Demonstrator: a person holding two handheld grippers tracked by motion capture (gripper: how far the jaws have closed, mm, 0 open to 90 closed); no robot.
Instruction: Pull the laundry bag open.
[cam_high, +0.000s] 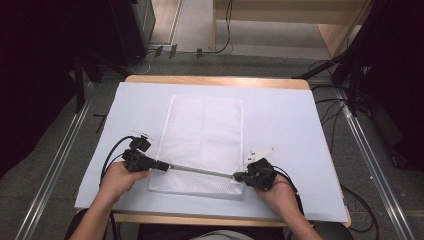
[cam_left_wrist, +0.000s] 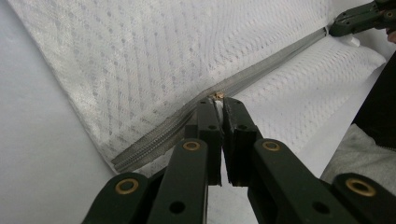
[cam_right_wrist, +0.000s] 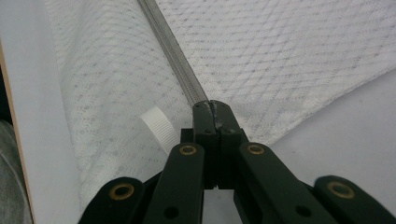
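On the pale sheet covering the table (cam_high: 290, 115), a white mesh bag (cam_high: 205, 135) lies flat, its near end towards the person. A grey zipper (cam_high: 200, 171) runs across that near end, drawn taut between the two grippers. Left gripper (cam_high: 164, 166): jaws clamped on the zipper pull (cam_left_wrist: 217, 96) at the bag's left edge, in the left hand (cam_high: 117, 181). Right gripper (cam_high: 237, 176): jaws pressed fully together on the zipper's end at the bag's right near corner, in the right hand (cam_high: 280, 192). In the right gripper view, a small white ribbed tab (cam_right_wrist: 159, 127) sticks out just beside the jaws. Cables trail from both grippers.
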